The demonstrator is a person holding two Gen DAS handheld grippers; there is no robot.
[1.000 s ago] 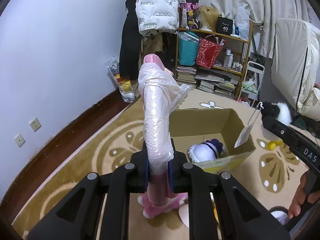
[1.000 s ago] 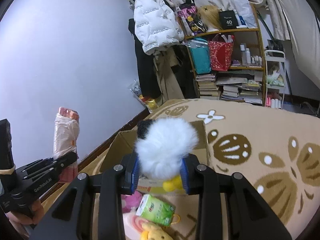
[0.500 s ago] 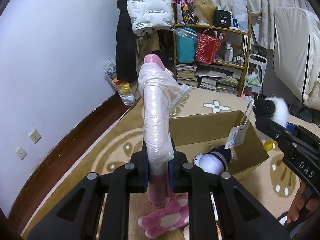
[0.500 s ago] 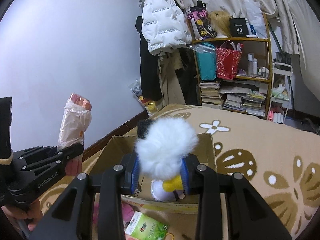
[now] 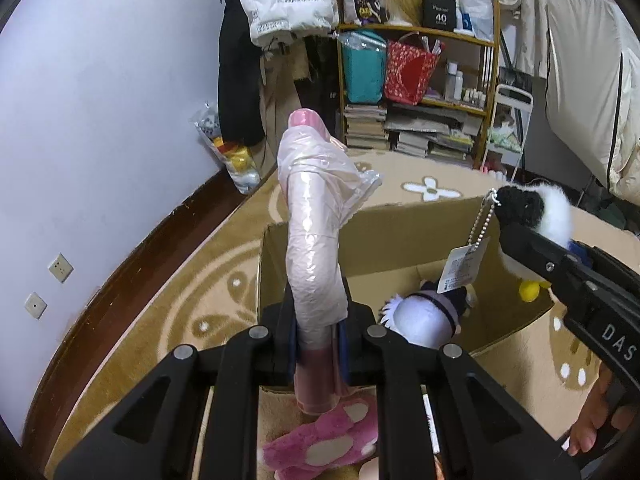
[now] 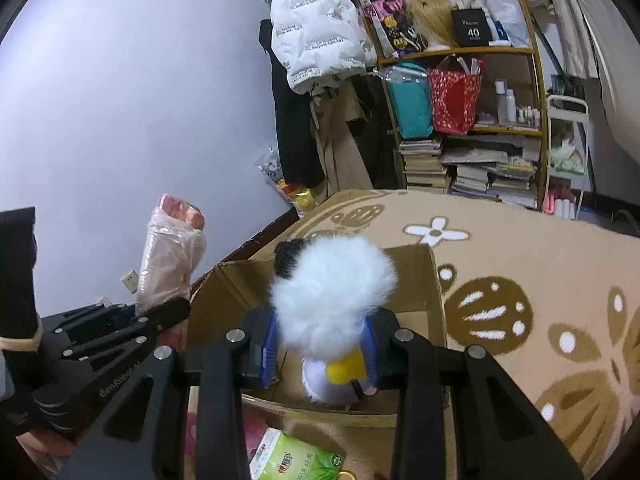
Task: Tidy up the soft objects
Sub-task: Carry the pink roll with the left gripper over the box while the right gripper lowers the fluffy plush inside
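- Left gripper (image 5: 319,342): jaws pinched on a long pink roll wrapped in clear plastic film (image 5: 314,240), held upright, film crumpled and loose near the top, pink end bare above the wrap.
- Right gripper (image 6: 322,354): jaws pinched on a fluffy white plush with black head and yellow feet (image 6: 332,284); bead chain and paper tag (image 5: 462,268) hanging from the head.
- Both items held above the open cardboard box (image 5: 400,220) on the patterned beige rug (image 6: 540,264).
- Inside the box: white plush with dark cap (image 5: 424,316).
- In front of the box: pink plush paw (image 5: 324,442), green tissue pack (image 6: 296,458).
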